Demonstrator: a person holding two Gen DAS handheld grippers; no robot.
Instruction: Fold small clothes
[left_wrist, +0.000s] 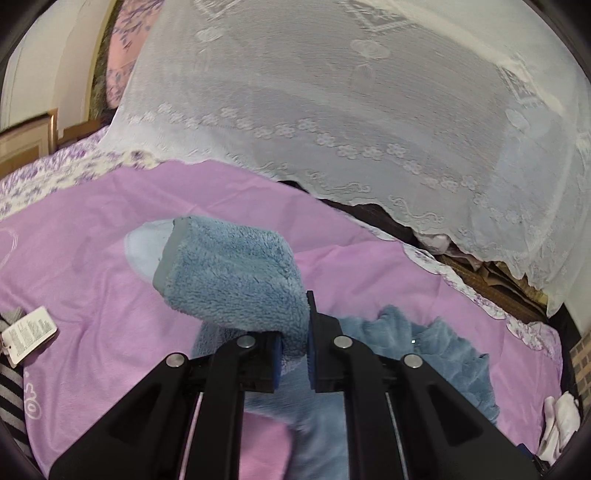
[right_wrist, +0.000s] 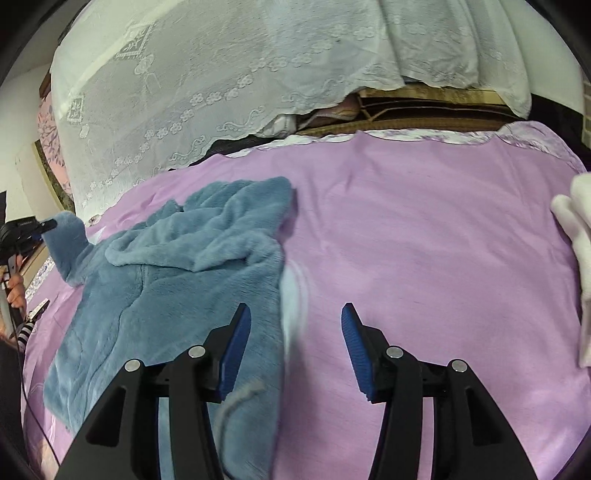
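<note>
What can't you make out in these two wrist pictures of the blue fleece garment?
- Left wrist view: the fluffy blue fleece garment has its body hidden behind the left claw.
- Left wrist view: the white printed tag has text too small to read.
- Right wrist view: the garment's near hem is blurred, partly behind the right claw.

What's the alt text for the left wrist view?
The left tongs are shut on a sleeve of a fluffy blue garment, lifting it above a pink bedsheet. Behind hangs a white lace cloth; a paper tag lies at the left edge.
</note>
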